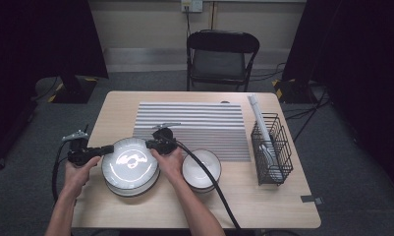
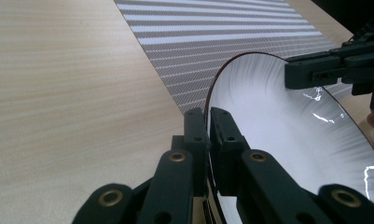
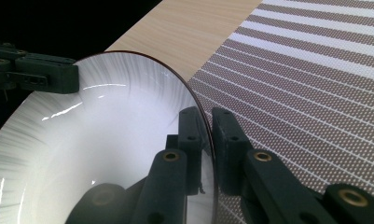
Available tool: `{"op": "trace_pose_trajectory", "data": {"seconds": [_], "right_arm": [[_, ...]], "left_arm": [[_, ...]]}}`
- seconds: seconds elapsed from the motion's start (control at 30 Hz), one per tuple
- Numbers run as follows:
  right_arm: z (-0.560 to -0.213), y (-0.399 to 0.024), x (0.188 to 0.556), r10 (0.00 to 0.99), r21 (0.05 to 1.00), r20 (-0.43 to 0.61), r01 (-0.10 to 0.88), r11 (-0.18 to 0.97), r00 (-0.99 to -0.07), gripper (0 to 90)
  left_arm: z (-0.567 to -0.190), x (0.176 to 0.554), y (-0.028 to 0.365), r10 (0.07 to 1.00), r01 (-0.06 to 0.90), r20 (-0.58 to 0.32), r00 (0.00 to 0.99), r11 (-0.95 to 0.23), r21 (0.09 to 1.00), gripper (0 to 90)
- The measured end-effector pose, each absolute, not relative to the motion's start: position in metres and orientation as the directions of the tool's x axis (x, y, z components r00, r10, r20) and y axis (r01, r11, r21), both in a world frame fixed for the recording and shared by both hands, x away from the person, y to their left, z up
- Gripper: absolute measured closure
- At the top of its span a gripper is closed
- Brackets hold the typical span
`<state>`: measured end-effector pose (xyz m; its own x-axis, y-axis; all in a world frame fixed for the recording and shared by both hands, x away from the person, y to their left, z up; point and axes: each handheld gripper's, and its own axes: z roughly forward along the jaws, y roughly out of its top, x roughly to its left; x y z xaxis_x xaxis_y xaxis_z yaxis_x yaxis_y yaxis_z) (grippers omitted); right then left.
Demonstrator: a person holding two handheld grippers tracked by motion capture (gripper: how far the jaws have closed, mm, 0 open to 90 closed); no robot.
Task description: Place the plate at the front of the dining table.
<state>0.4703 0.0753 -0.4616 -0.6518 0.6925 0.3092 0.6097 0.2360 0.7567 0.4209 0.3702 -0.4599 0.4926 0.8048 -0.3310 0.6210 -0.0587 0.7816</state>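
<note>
A white plate (image 1: 130, 160) with a thin dark rim and grey brushed streaks sits at the front left of the table, directly over a second plate (image 1: 135, 190). My left gripper (image 1: 108, 149) is shut on its left rim; in the left gripper view the jaws (image 2: 208, 114) pinch the plate's edge (image 2: 278, 126). My right gripper (image 1: 149, 143) is shut on the opposite rim, and in the right gripper view (image 3: 207, 116) the rim passes between its jaws. Each gripper view shows the other gripper across the plate (image 3: 105, 140): the right gripper (image 2: 292, 74) and the left gripper (image 3: 75, 77).
A white bowl (image 1: 201, 169) stands just right of the plates. A striped grey placemat (image 1: 194, 128) covers the table's middle. A black wire rack (image 1: 271, 147) holding white items stands at the right. A folding chair (image 1: 221, 59) is behind the table.
</note>
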Motion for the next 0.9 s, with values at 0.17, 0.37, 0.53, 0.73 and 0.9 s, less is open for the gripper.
{"op": "trace_pose_trajectory", "data": {"seconds": [0.17, 0.37, 0.53, 0.73, 0.9], "right_arm": [[-0.461, 0.076, 0.472, 0.693, 0.761, 0.306, 0.605, 0.234, -0.653, 84.0], [-0.462, 0.075, 0.472, 0.691, 0.756, 0.313, 0.611, 0.233, -0.651, 84.5], [-0.463, 0.075, 0.473, 0.689, 0.757, 0.319, 0.612, 0.229, -0.651, 84.7], [-0.463, 0.074, 0.472, 0.687, 0.758, 0.322, 0.612, 0.225, -0.651, 84.7], [-0.462, 0.074, 0.472, 0.692, 0.770, 0.312, 0.600, 0.218, -0.651, 84.7]], "left_arm": [[-0.460, 0.425, 0.373, 0.803, 0.635, -0.346, 0.484, -0.050, 0.771, 86.5], [-0.462, 0.424, 0.374, 0.802, 0.644, -0.360, 0.476, -0.039, 0.764, 84.7], [-0.461, 0.418, 0.374, 0.804, 0.645, -0.347, 0.483, -0.059, 0.761, 75.5], [-0.468, 0.418, 0.376, 0.790, 0.666, -0.376, 0.485, -0.055, 0.744, 82.2], [-0.460, 0.420, 0.374, 0.808, 0.636, -0.335, 0.485, -0.062, 0.769, 86.7]]}}
